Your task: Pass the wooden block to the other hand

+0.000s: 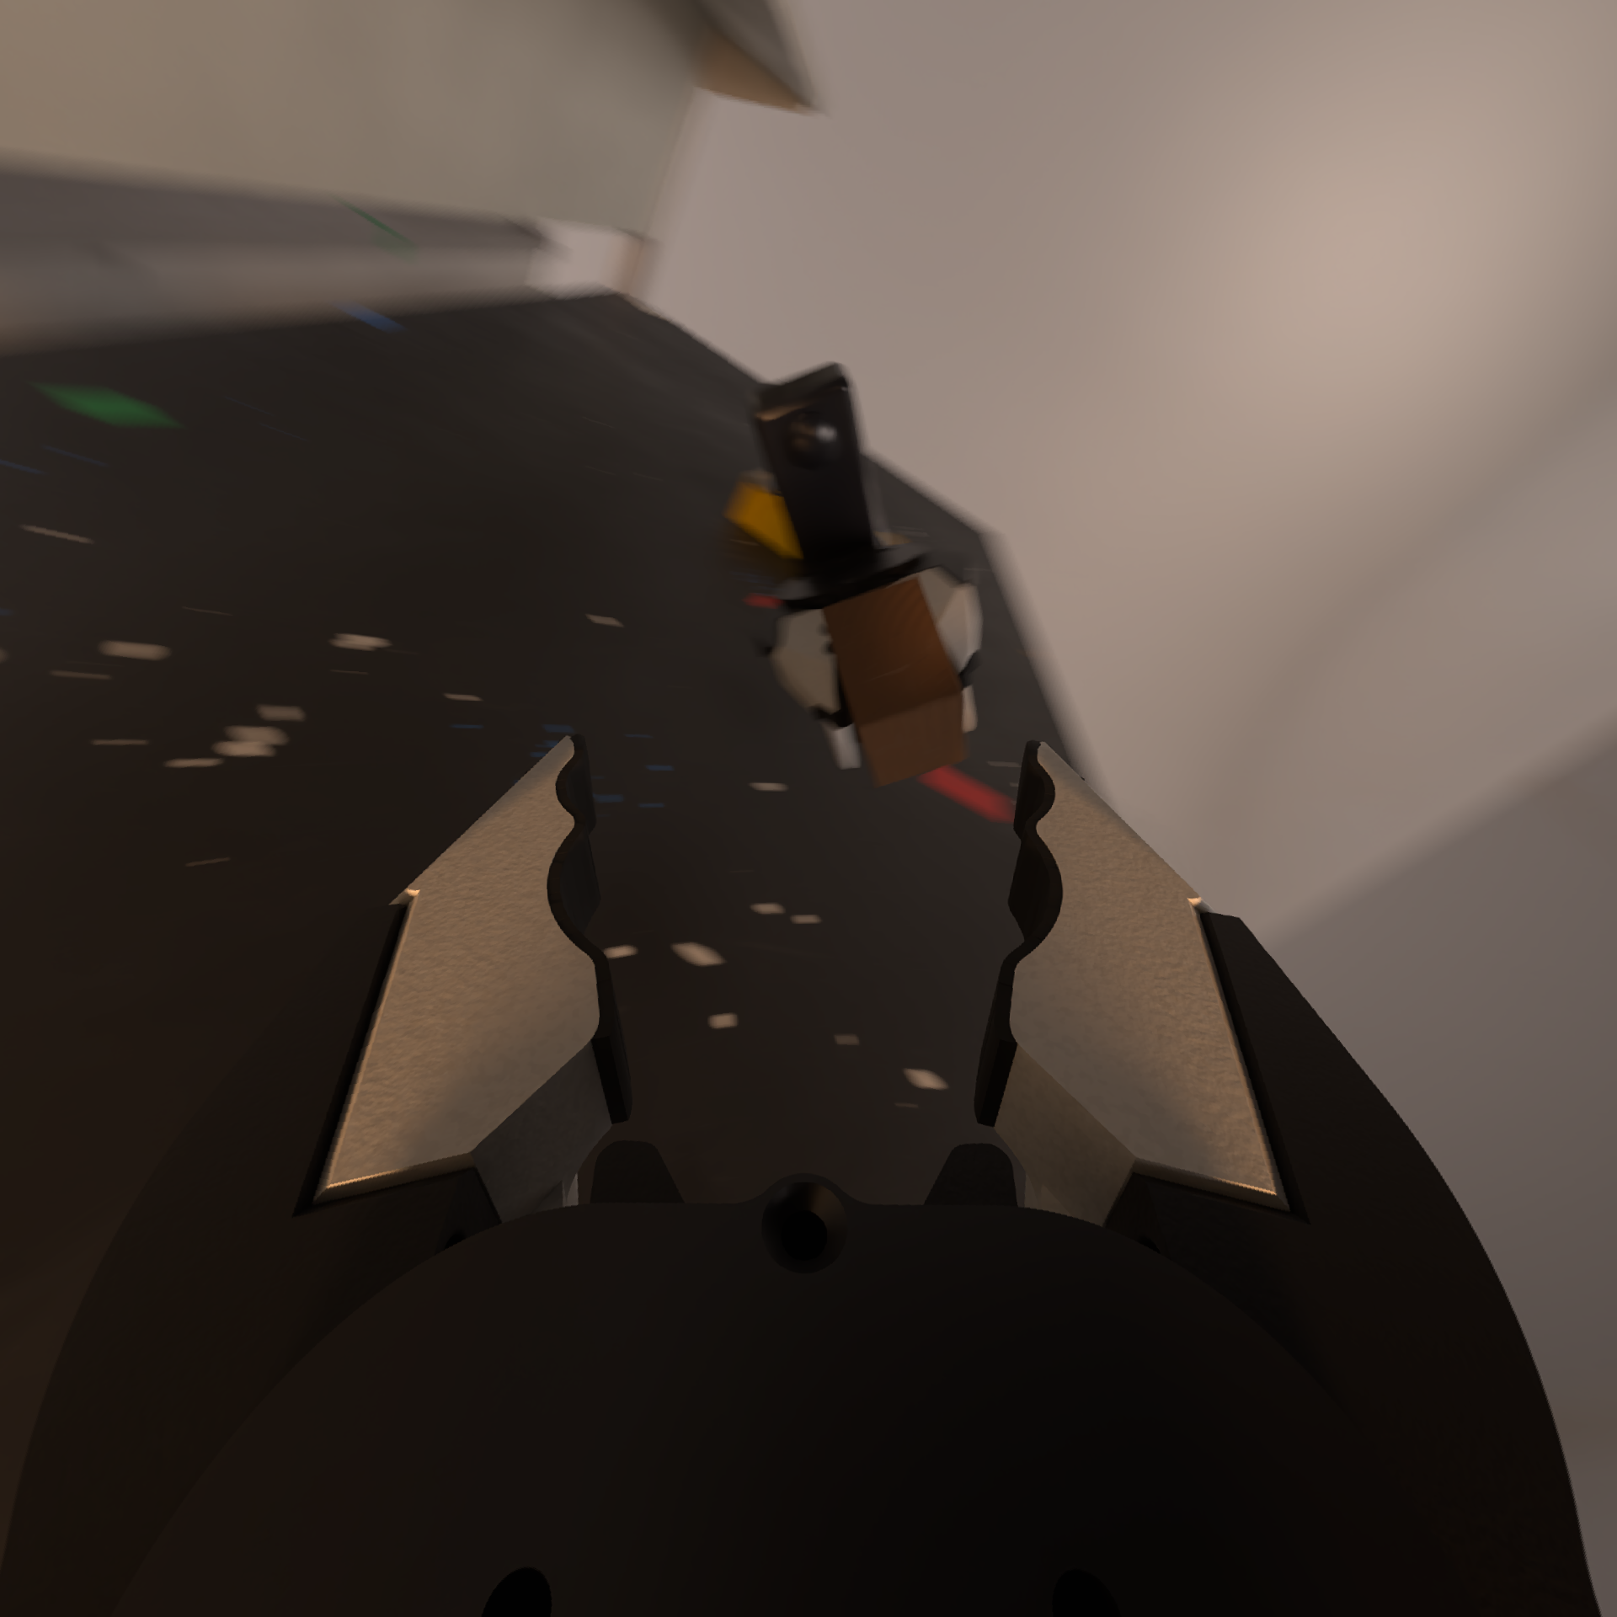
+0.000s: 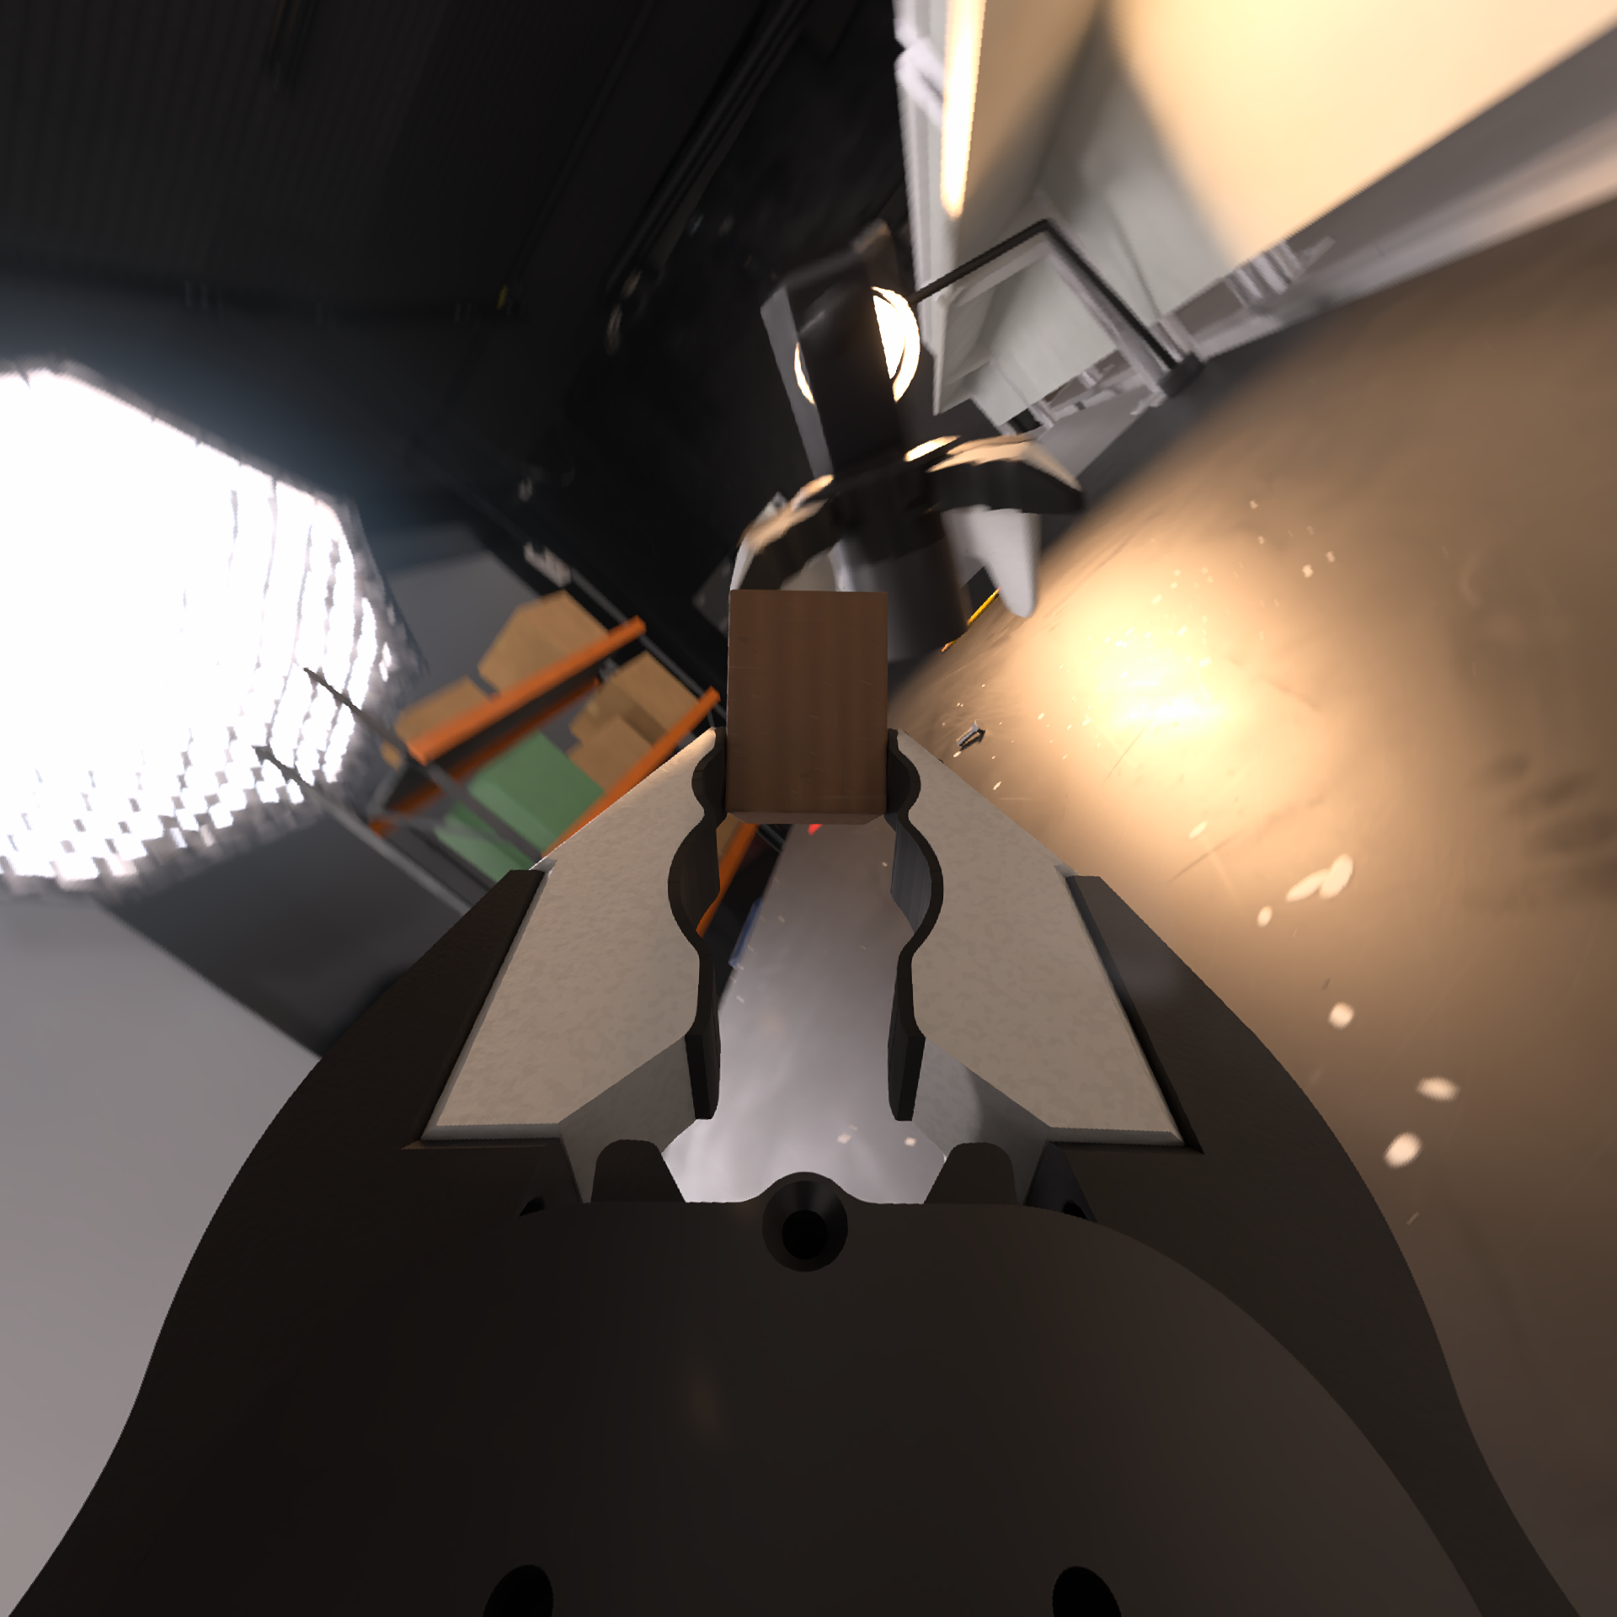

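The wooden block [image 2: 803,709] is a brown oblong held upright between the tips of my right gripper [image 2: 805,761], which is shut on its lower end. In the left wrist view the same block [image 1: 901,674] shows ahead and to the right, sticking out of the right gripper [image 1: 875,630], held in the air above the dark table. My left gripper [image 1: 805,770] is open and empty, its fingers wide apart, a short way below and left of the block. In the right wrist view the left gripper [image 2: 892,516] shows beyond the block, blurred.
A dark speckled table [image 1: 350,700] lies under the grippers, with its right edge near a pale wall [image 1: 1312,350]. A yellow object [image 1: 761,516] sits behind the right gripper. A red strip [image 1: 971,792] and a green patch [image 1: 105,407] mark the table. Shelving with boxes [image 2: 542,726] stands far off.
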